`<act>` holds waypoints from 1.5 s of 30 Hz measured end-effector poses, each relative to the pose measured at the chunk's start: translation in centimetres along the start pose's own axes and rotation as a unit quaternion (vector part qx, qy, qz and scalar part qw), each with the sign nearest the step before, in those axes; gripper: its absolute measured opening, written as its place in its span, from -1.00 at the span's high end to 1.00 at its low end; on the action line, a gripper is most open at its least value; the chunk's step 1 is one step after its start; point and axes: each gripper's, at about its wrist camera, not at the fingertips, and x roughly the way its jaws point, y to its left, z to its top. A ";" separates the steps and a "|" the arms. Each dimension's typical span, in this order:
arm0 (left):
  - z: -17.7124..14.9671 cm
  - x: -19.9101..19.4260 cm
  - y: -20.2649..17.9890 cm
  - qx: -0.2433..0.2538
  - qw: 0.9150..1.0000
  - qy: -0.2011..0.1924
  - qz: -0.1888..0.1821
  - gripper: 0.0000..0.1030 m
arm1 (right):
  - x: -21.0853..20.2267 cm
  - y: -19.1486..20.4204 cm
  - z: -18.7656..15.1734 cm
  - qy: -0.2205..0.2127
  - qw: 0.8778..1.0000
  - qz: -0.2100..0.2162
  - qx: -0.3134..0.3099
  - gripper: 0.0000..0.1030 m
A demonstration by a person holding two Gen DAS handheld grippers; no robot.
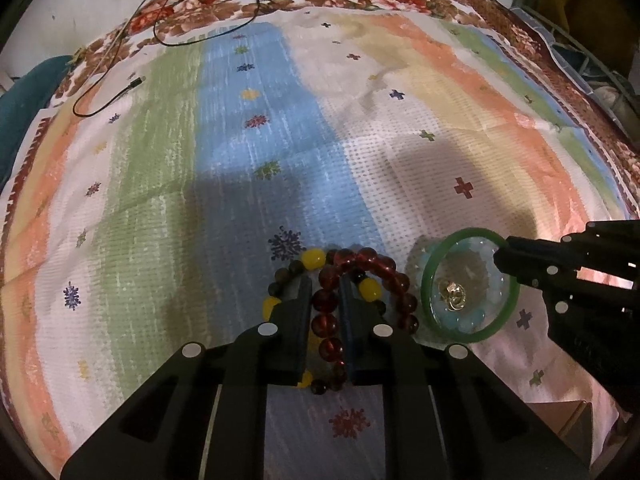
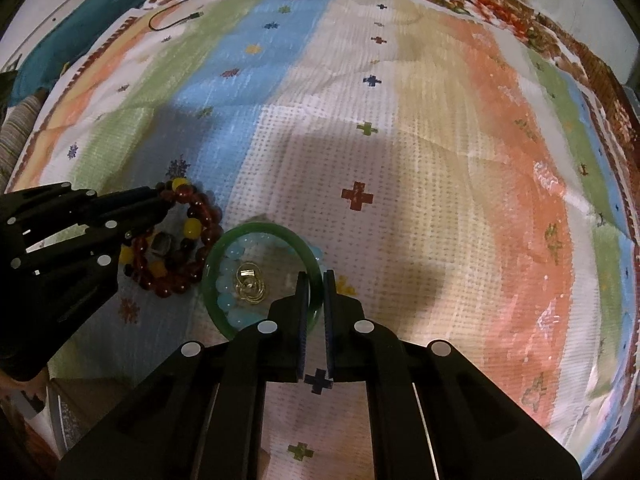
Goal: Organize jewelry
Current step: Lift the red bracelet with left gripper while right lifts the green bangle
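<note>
A dark red bead bracelet (image 1: 360, 264) lies on the cloth with a yellow-and-dark bead bracelet (image 1: 313, 259) tangled in it. My left gripper (image 1: 325, 288) is shut on the red bracelet's beads. To its right a green bangle (image 1: 440, 256) rests on a small glass dish (image 1: 414, 268) holding a pale blue bead bracelet (image 1: 464, 322) and gold rings (image 1: 454, 294). My right gripper (image 2: 316, 280) is shut on the green bangle's (image 2: 256, 229) near rim. In the right wrist view the red bracelet (image 2: 208, 220) sits left of the bangle, under my left gripper (image 2: 160, 204).
A striped pastel cloth (image 1: 360, 160) with small cross and flower prints covers the surface. A black cable (image 1: 120, 92) lies at the far left. A teal cloth (image 2: 80, 20) sits beyond the left edge. A cardboard box corner (image 1: 568, 420) shows at lower right.
</note>
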 end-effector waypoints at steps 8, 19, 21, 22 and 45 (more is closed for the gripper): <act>-0.1 -2.0 -0.5 -0.007 1.000 -0.008 -0.016 0.76 | -1.6 -0.2 -0.2 -0.016 1.000 -0.003 0.003 0.84; -0.2 -4.6 -2.5 -0.005 1.000 -0.004 -0.026 0.77 | -3.3 -0.4 -1.0 -0.029 1.000 0.003 0.011 0.84; -0.2 -4.9 -2.5 -0.009 1.000 -0.004 -0.026 0.77 | -3.7 -0.4 -1.1 -0.032 0.999 0.004 0.011 0.84; -0.2 -5.1 -2.5 -0.012 1.000 -0.004 -0.027 0.77 | -4.0 -0.5 -1.2 -0.035 0.999 0.004 0.013 0.84; -1.0 -10.3 -1.9 -0.052 0.998 -0.029 -0.036 0.77 | -7.9 0.6 -2.7 -0.065 0.998 0.010 0.013 0.84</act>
